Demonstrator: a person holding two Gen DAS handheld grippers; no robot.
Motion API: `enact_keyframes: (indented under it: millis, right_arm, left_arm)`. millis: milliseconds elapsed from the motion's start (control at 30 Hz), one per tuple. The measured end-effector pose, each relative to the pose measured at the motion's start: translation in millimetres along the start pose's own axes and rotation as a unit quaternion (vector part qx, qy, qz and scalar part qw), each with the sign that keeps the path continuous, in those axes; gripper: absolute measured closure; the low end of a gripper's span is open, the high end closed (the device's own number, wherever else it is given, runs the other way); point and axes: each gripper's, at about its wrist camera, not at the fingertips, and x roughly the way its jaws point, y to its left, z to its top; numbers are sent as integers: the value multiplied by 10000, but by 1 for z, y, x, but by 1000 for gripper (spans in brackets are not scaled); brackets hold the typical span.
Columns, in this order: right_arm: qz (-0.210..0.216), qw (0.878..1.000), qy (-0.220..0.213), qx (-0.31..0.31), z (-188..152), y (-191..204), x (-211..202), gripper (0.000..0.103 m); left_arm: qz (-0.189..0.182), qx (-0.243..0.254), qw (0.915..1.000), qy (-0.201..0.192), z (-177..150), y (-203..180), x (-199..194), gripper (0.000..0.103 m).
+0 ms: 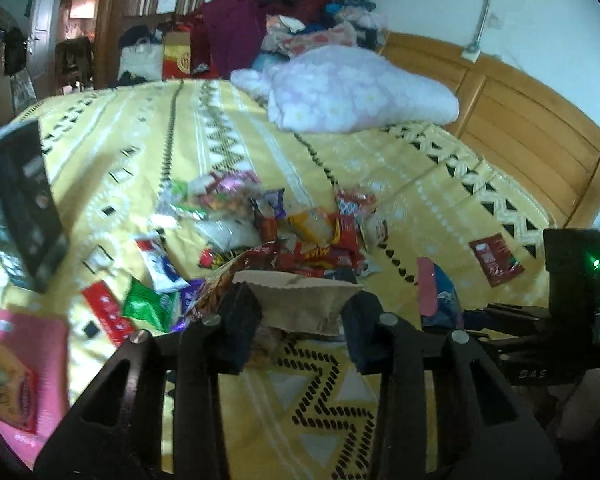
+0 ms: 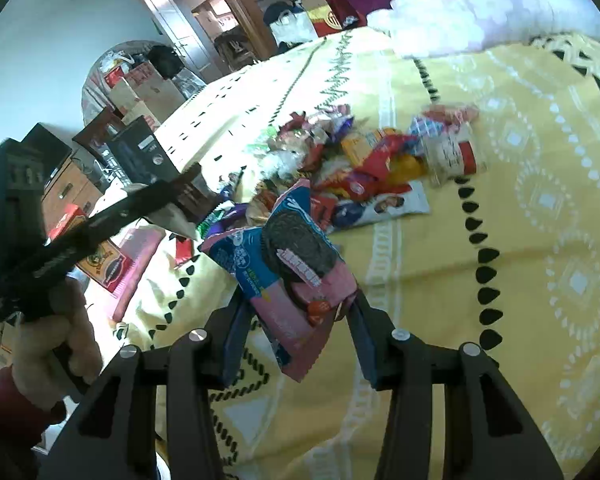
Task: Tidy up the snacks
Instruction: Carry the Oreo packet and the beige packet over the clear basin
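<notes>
A heap of mixed snack packets (image 1: 284,224) lies on the yellow patterned bedspread (image 1: 400,176); it also shows in the right wrist view (image 2: 360,156). My left gripper (image 1: 300,316) is shut on a tan paper-backed snack packet (image 1: 300,300), held above the bed near the heap. My right gripper (image 2: 296,320) is shut on a pink and blue sandwich-cookie packet (image 2: 292,268), held above the bed. The left gripper (image 2: 168,196) shows at the left of the right wrist view with its packet. The right gripper's body (image 1: 572,280) shows at the right edge of the left wrist view.
Loose packets lie around the heap: red (image 1: 496,260), green (image 1: 148,304), white and blue (image 1: 160,264). A black box (image 1: 24,208) and a pink box (image 1: 24,372) sit at the left. A white pillow (image 1: 352,88) and a wooden headboard (image 1: 520,120) lie behind.
</notes>
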Motion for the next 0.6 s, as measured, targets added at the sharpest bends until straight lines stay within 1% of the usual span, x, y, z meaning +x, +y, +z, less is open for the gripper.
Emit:
enact_keyframes:
  millis: [133,233,267,333,367,400,433,467,533,567,600]
  right_arm:
    - [37,9997,-180,-159,10,17,-14,52]
    - [73,9990,-307,-320,19,35,-22,52]
    - [82,9986,-359,-392,22,42,-25,52]
    - [117,9977,-448,-498,28,55,-30,52]
    - [125,9973,-477,-538,29,61,-31,52]
    - [130,9971,-494,-566,30,65,-32,52]
    - [148,9969,-506,-579,30,70,-33,52]
    - [168,9968,-512,-592,30,74,-33,52]
    - [180,9965,-520,-634,27,81,-35,52]
    - [189,9965,-511,-629,24,82,-35,52]
    - [201,9968,-490,-603,22,82,-34,52]
  left_arm:
    - [152,-63,9995,-263,14,8,-35,65]
    - [157,-54,9988,-451,20,14,-59,65]
    - [98,-85,9986,-508,22,18,-68,65]
    - [-41,-83,9989,-457,23,23,-71,65]
    - [-12,83,9997,-224,21,25,-63,65]
    - [62,100,9998,-135,19,26,-60,65]
    - [-18,-9,10000,-83,18,30,-59,65]
    - [-89,-83,9998,-162,17,31,-63,65]
    - [-127,-13,9993,-356,14,28,-75,65]
    - [-142,60,9993,-348,12,25,-75,65]
    - [-105,149,9996,-225,9,24,-70,65]
